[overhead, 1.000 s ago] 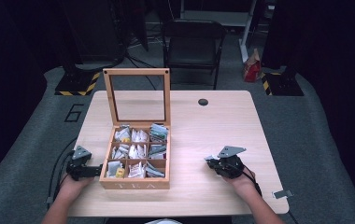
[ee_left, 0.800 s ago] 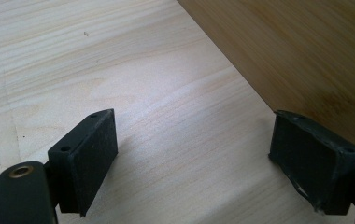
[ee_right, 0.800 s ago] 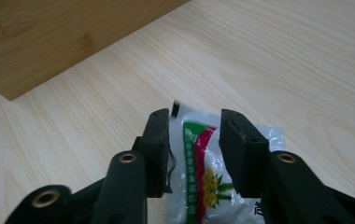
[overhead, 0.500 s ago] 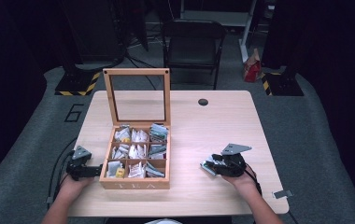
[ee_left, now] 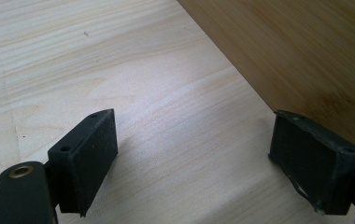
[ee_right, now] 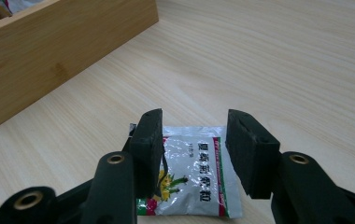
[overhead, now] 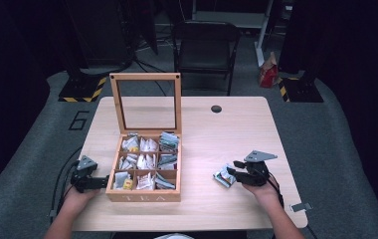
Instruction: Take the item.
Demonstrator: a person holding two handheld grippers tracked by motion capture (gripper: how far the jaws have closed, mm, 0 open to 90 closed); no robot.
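Observation:
An open wooden tea box point(overhead: 144, 197) stands at the front left of the table, its glass lid point(overhead: 145, 75) upright and its compartments holding several sachets. My left gripper point(overhead: 102, 181) rests on the table against the box's left wall point(ee_left: 297, 46). It is open point(ee_left: 194, 140), with bare wood between its jaws. A silver tea sachet point(overhead: 223, 176) with green and red print lies flat on the table right of the box. My right gripper point(overhead: 233, 173) is just right of it, and open point(ee_right: 193, 135) with the sachet point(ee_right: 192, 170) lying beneath and between the jaws.
The light wooden table point(overhead: 227, 129) has a small black round cap point(overhead: 216, 108) near its far edge. A black chair point(overhead: 204, 50) stands behind the table. The box's corner point(ee_right: 49, 51) lies ahead and left of my right gripper.
My right gripper has dropped lower and shifted slightly towards the box. The sachet now lies on the table at its jaws. The left gripper has stayed put.

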